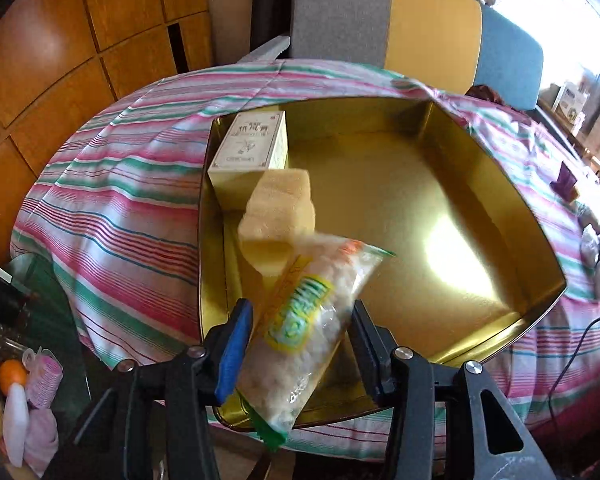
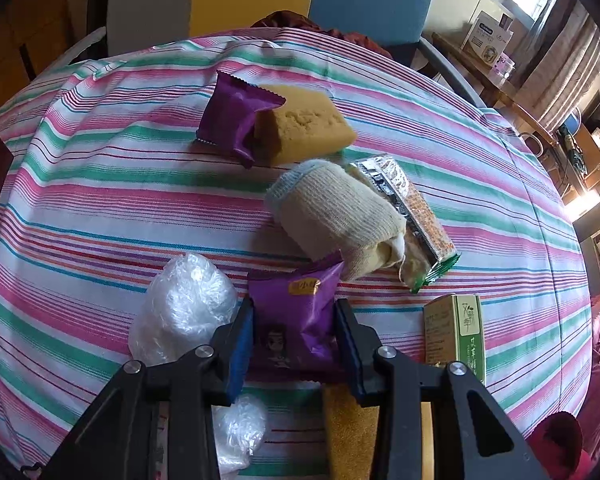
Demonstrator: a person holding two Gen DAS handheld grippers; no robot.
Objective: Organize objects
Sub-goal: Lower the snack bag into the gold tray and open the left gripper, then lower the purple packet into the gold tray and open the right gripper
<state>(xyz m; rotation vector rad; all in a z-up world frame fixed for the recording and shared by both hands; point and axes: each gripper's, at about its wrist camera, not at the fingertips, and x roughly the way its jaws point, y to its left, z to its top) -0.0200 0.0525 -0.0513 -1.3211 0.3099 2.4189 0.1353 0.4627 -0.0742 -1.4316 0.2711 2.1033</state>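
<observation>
In the left wrist view my left gripper is shut on a clear snack packet with a yellow-green label, held tilted over the near left part of a gold tin tray. In the tray stand a cream box and a yellow sponge. In the right wrist view my right gripper is shut on a purple snack packet just above the striped cloth.
On the striped tablecloth lie another purple packet, a tan sponge, a rolled beige cloth, a foil cracker pack, a green box and crumpled clear plastic. Chairs stand behind the table.
</observation>
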